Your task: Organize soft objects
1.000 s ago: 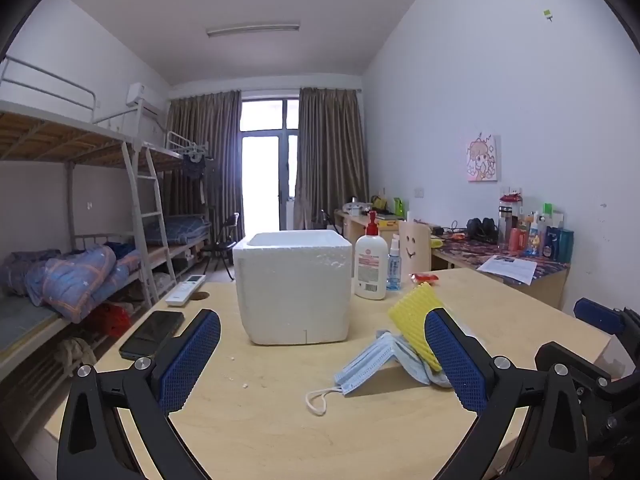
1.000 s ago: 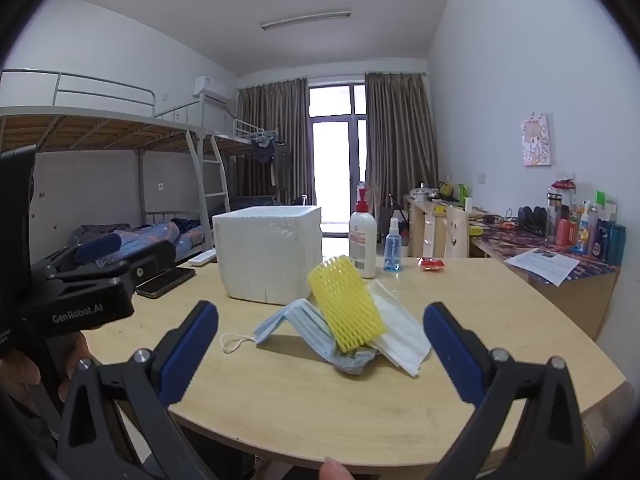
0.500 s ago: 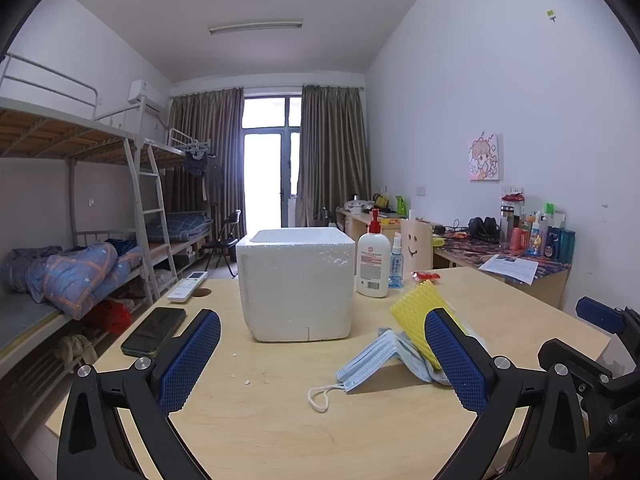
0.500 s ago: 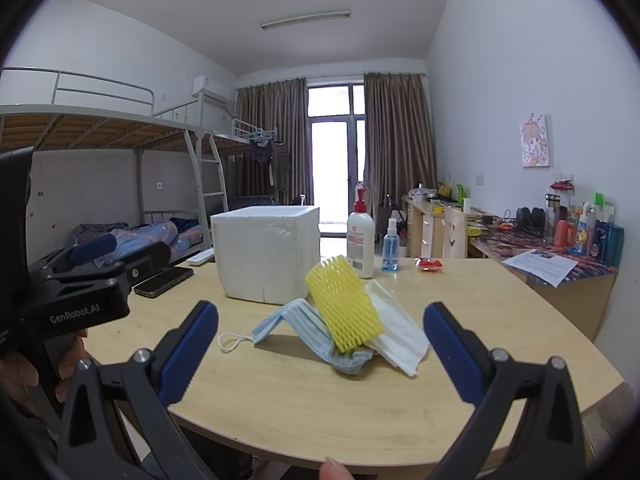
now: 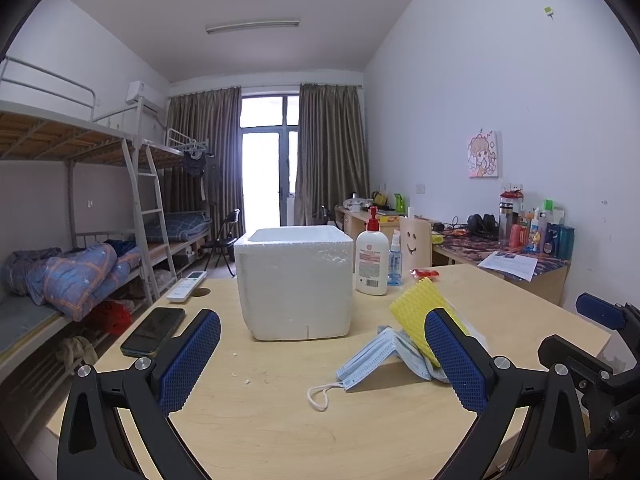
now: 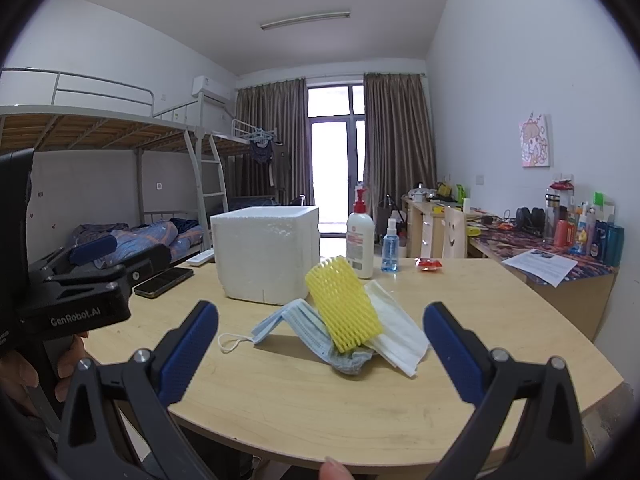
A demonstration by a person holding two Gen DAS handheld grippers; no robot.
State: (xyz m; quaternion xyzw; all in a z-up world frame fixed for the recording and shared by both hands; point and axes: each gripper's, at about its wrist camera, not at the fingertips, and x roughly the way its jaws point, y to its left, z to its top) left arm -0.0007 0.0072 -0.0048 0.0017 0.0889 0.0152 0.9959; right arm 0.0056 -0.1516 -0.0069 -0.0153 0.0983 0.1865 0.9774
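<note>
Both sets of jaws stand wide apart and hold nothing: the left gripper (image 5: 322, 356) hovers over the near edge of the desk (image 5: 280, 432), and the right gripper (image 6: 320, 354) faces the pile of soft things from the desk's front.

That pile lies right of centre on the desk. A yellow foam net (image 6: 343, 305) leans tilted on top, touching a blue face mask (image 6: 298, 326) to its left, whose ear loop (image 6: 231, 343) trails onto the wood, and a white face mask (image 6: 396, 330) to its right. A crumpled grey-blue piece sits under them; what it is cannot be told. Just behind and left of the pile stands an open white foam box (image 5: 294, 282), near but not touching. A lotion bottle (image 5: 372, 258), a spray bottle (image 5: 394, 260) and a phone (image 5: 154, 330) are well clear of the work.

Judging by this, the task is at its start: nothing gripped, nothing visibly in the box, whose inside is hidden from both views. The step in hand looks like the approach to a first pick. Next, the right gripper, already lined up, would need to move forward and down onto the foam net, close gently across its width, lift it free of the masks, then carry it over the box rim.
</note>
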